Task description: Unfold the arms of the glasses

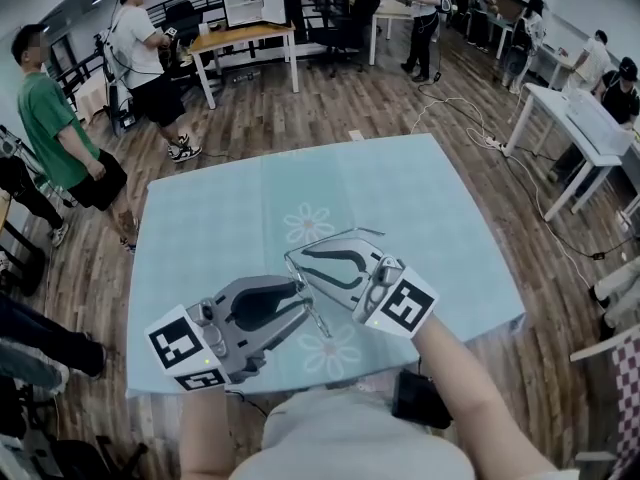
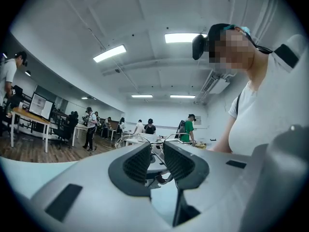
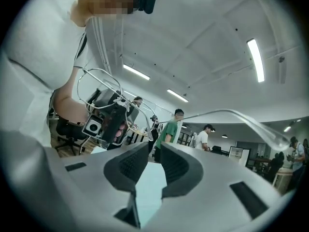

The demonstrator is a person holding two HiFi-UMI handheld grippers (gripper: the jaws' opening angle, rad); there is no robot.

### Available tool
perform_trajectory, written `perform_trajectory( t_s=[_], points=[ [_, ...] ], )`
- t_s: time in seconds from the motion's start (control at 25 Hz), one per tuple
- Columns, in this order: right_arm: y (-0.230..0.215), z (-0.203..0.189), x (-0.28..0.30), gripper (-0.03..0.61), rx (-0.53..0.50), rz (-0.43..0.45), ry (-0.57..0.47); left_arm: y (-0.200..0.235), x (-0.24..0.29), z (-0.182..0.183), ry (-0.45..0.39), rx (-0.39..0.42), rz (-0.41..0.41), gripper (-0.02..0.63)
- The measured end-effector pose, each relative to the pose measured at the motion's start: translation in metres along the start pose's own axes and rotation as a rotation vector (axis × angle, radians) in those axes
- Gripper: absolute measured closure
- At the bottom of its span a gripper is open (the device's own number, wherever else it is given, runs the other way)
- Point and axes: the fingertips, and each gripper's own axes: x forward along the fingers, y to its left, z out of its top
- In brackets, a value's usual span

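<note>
1. Open-plan office; blue daisy-print tablecloth lies under both grippers.
2. Left gripper pinches the wire-frame glasses, held above the table.
3. Right gripper: jaws spread, nothing between; one glasses arm arcs just beyond.
4. Advice: hold the left clamp steady, take the arm near its tip, swing gently about the hinge.
5. No readable text.

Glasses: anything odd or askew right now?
Nothing damaged that shows. The glasses hang in the air above the table, pinched in the left gripper. One arm sticks out past the right gripper, whose jaws stand apart and empty.
</note>
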Motion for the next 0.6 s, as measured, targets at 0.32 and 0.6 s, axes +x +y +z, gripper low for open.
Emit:
perform_trajectory(
  t_s=[0.32,0.6],
  points=[
    [0.018,0.004,0.014,0.503,-0.087,0.058,0.019,-0.004,-0.004,-0.008,0.020,-0.025,-0.021,0.518],
    [0.023,0.001,0.019,0.548,-0.111,0.052,0.038,-0.003,-0.009,-0.009,0.009,-0.037,-0.021,0.518]
  ],
)
